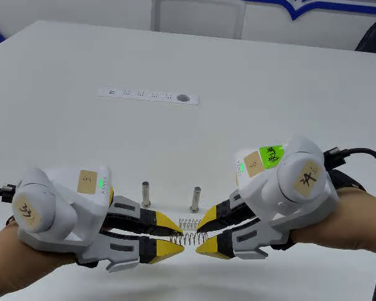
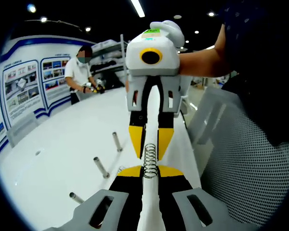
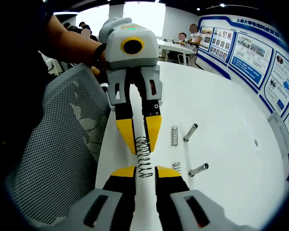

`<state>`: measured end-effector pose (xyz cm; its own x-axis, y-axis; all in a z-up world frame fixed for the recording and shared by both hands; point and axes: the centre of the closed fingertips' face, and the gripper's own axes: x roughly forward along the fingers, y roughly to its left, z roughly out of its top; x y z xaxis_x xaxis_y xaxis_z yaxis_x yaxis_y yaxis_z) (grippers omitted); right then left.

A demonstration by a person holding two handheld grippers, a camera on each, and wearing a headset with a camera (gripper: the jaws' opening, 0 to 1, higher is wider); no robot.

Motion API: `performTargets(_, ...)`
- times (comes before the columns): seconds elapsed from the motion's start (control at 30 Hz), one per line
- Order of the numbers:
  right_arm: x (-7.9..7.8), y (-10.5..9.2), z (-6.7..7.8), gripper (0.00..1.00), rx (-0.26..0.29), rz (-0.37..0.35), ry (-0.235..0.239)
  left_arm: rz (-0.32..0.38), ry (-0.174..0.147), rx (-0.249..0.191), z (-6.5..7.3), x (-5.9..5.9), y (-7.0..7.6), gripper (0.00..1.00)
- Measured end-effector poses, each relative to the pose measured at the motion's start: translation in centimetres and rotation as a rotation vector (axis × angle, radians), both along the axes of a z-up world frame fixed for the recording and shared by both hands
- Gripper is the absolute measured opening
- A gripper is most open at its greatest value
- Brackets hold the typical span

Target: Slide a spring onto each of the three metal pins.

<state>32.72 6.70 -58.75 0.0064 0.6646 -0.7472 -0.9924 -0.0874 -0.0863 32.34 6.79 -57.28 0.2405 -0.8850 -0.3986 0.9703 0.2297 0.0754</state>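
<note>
Spring (image 1: 189, 239) held level between your grippers: left gripper (image 1: 182, 239) pinches one end, right gripper (image 1: 197, 238) other end. Two pins (image 1: 146, 193) upright on bench (image 1: 238, 75) beyond.

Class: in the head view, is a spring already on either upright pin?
No, both pins stand bare; a loose spring lies nearby.

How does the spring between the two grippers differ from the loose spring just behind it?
The held spring sits between the tips of the left gripper and right gripper; the loose spring lies flat on the table, untouched. The loose spring lies closer to the upright pin than the held spring. Both are wire coils, neither on a pin.
</note>
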Motion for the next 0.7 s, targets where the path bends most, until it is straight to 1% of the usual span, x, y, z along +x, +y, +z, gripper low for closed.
performTargets(0.13,0.0,0.0,0.0,0.14,0.004,0.004,-0.003,0.003,0.000,-0.012,0.3,0.0,-0.1,0.10)
performTargets(0.23,0.0,0.0,0.2,0.12,0.006,0.003,-0.005,0.004,0.003,-0.012,0.2,0.1,-0.1,0.10)
performTargets(0.4,-0.1,0.3,1.3,0.12,0.020,-0.002,-0.006,0.007,0.012,-0.006,-0.1,0.1,-0.1,0.10)
performTargets(0.5,-0.2,0.7,2.0,0.12,0.033,-0.007,0.004,0.008,0.016,-0.001,-0.2,0.2,-0.1,0.10)
performTargets(0.57,-0.3,0.9,2.3,0.12,0.036,-0.006,0.006,0.008,0.019,0.002,-0.3,0.2,-0.1,0.10)
performTargets(0.63,-0.6,1.3,2.6,0.12,0.042,-0.006,0.018,0.006,0.022,0.005,-0.4,0.1,-0.1,0.10)
performTargets(0.7,-0.8,1.6,2.7,0.12,0.040,-0.001,0.018,0.004,0.024,0.009,-0.5,0.0,-0.2,0.10)
